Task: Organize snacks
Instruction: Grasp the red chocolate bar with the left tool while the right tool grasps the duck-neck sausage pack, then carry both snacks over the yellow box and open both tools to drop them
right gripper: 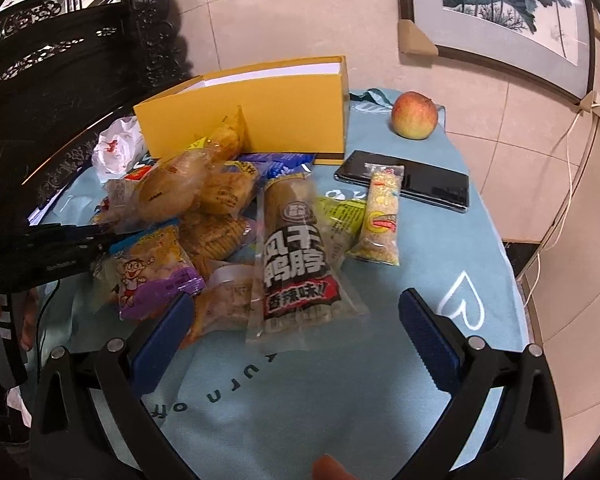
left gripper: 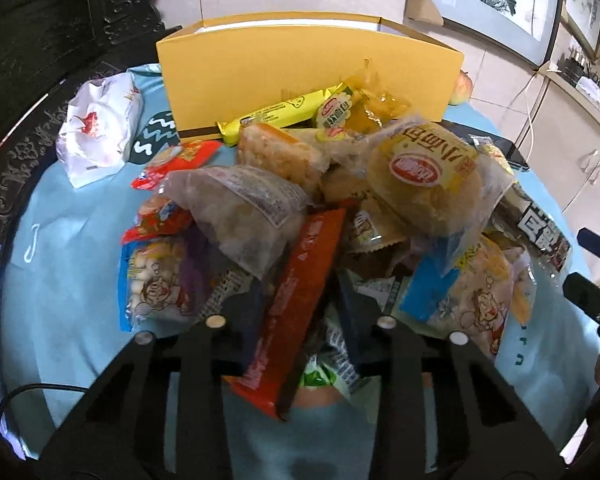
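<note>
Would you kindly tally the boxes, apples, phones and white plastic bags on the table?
Yellow box: 1
Apple: 1
Phone: 1
White plastic bag: 1
Total: 4

The snack pile [right gripper: 204,216] lay ahead-left of the right gripper [right gripper: 296,320], the box [right gripper: 260,120] behind it, the phone [right gripper: 420,184] and apple [right gripper: 414,115] ahead-right, all on the desk [right gripper: 440,264].
</note>
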A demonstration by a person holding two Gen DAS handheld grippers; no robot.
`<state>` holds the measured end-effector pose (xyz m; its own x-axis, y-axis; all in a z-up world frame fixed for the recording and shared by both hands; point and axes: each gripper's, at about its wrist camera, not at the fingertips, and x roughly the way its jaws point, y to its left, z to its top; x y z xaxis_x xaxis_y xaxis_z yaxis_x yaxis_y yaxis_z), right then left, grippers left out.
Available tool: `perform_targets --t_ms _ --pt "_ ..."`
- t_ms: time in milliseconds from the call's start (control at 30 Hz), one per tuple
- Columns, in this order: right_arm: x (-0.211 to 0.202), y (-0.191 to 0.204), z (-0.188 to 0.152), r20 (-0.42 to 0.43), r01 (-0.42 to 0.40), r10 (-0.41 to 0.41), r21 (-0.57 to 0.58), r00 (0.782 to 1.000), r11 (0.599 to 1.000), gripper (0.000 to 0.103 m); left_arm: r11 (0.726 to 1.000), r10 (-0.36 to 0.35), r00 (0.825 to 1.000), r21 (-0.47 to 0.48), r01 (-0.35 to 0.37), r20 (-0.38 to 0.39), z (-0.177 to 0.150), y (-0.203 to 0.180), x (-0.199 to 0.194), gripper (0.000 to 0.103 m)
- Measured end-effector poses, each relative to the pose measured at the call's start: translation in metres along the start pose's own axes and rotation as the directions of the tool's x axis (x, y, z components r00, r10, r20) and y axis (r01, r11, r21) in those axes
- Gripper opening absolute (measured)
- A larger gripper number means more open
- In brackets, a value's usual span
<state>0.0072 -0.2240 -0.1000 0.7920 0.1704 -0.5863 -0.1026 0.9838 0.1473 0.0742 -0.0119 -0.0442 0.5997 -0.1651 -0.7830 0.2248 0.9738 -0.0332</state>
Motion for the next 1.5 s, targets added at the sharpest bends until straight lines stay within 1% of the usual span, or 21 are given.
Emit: perform_targets --t_ms 67,100,200,300,400,533,600,667,700,767,867,967,1033,1100,1200,1267,1333,1367,1400,1433,1500 --pt "0.000 -0.003 -0.001 -0.002 0.009 -0.009 0.005 1.000 1.000 0.102 1.000 -0.027 1.000 -0.016 0.027 -0.007 -0.002 0.001 -0.004 0.028" --pt "-0.001 -0.005 -0.001 -0.002 0.012 -0.012 0.007 1.000 1.000 0.102 0.997 -0.060 0.998 -0.037 0.060 -0.003 -0.003 0.004 -0.009 0.026" --pt "-0.002 -0.007 0.000 -0.001 0.015 -0.015 0.009 1.000 1.000 0.102 0.993 -0.103 0.994 -0.058 0.105 0.043 -0.009 0.007 -0.029 0.025" --pt "-0.002 -0.007 0.001 0.000 0.023 -0.023 0.002 1.000 1.000 0.102 0.990 -0.111 0.991 -0.075 0.116 0.068 -0.014 0.013 -0.044 0.025" --pt "0.001 -0.007 0.007 -0.010 0.042 -0.042 -0.016 0.999 0.999 0.102 0.990 -0.093 0.994 -0.101 0.099 0.058 -0.017 0.020 -0.044 0.025" --pt "0.005 -0.006 0.024 -0.020 0.048 -0.049 -0.064 0.999 0.997 0.102 0.986 -0.115 0.992 -0.117 0.120 0.048 -0.023 0.025 -0.041 0.025" --pt "0.013 -0.001 0.033 -0.035 0.048 -0.051 -0.094 0.998 0.994 0.094 0.984 -0.124 0.991 -0.122 0.128 0.044 -0.026 0.027 -0.038 0.025" --pt "0.029 0.007 0.043 -0.077 0.071 -0.083 -0.144 0.994 0.987 0.079 0.983 -0.132 0.990 -0.127 0.136 0.042 -0.028 0.028 -0.035 0.025" --pt "0.039 0.012 0.045 -0.103 0.088 -0.107 -0.174 0.989 0.981 0.074 0.982 -0.134 0.990 -0.132 0.137 0.035 -0.028 0.029 -0.032 0.025" --pt "0.062 0.019 0.048 -0.166 0.108 -0.146 -0.216 0.975 0.970 0.057 0.981 -0.136 0.991 -0.135 0.137 0.017 -0.029 0.028 -0.025 0.025" --pt "0.085 0.022 0.050 -0.210 0.133 -0.186 -0.241 0.960 0.961 0.043 0.984 -0.132 0.991 -0.121 0.132 0.008 -0.028 0.024 -0.020 0.025" --pt "0.081 0.020 0.051 -0.207 0.110 -0.159 -0.229 0.965 0.967 0.030 0.985 -0.132 0.991 -0.109 0.132 0.002 -0.024 0.019 -0.015 0.025" --pt "0.074 0.015 0.050 -0.198 0.104 -0.143 -0.198 0.970 0.975 0.028 0.988 -0.118 0.993 -0.104 0.117 -0.004 -0.021 0.016 -0.012 0.026" --pt "0.067 0.008 0.048 -0.191 0.094 -0.123 -0.155 0.974 0.983 0.027 0.989 -0.103 0.995 -0.105 0.102 -0.006 -0.019 0.014 -0.010 0.030" --pt "0.051 -0.010 0.043 -0.164 0.037 -0.044 -0.043 0.985 0.998 0.027 0.991 -0.085 0.996 -0.107 0.085 0.000 -0.017 0.012 -0.007 0.040" --pt "0.042 -0.015 0.040 -0.145 0.007 -0.006 0.006 0.989 1.000 0.027 0.992 -0.078 0.997 -0.103 0.078 0.004 -0.017 0.010 -0.006 0.043" --pt "0.031 -0.020 0.036 -0.118 -0.032 0.038 0.052 0.992 0.998 0.027 0.991 -0.084 0.996 -0.102 0.084 0.004 -0.017 0.008 -0.005 0.040" --pt "0.027 -0.022 0.036 -0.110 -0.046 0.053 0.067 0.993 0.997 0.027 0.990 -0.095 0.995 -0.107 0.094 -0.002 -0.017 0.008 -0.004 0.027" --pt "0.024 -0.024 0.035 -0.100 -0.060 0.068 0.082 0.993 0.995 0.027 0.987 -0.110 0.994 -0.116 0.106 -0.026 -0.018 0.009 0.000 0.026" --pt "0.022 -0.024 0.035 -0.097 -0.066 0.074 0.086 0.993 0.994 0.027 0.985 -0.124 0.992 -0.122 0.120 -0.025 -0.021 0.009 0.001 0.026" --pt "0.018 -0.024 0.032 -0.086 -0.076 0.084 0.095 0.993 0.993 0.027 0.989 -0.114 0.993 -0.094 0.113 -0.002 -0.027 0.006 -0.004 0.026"
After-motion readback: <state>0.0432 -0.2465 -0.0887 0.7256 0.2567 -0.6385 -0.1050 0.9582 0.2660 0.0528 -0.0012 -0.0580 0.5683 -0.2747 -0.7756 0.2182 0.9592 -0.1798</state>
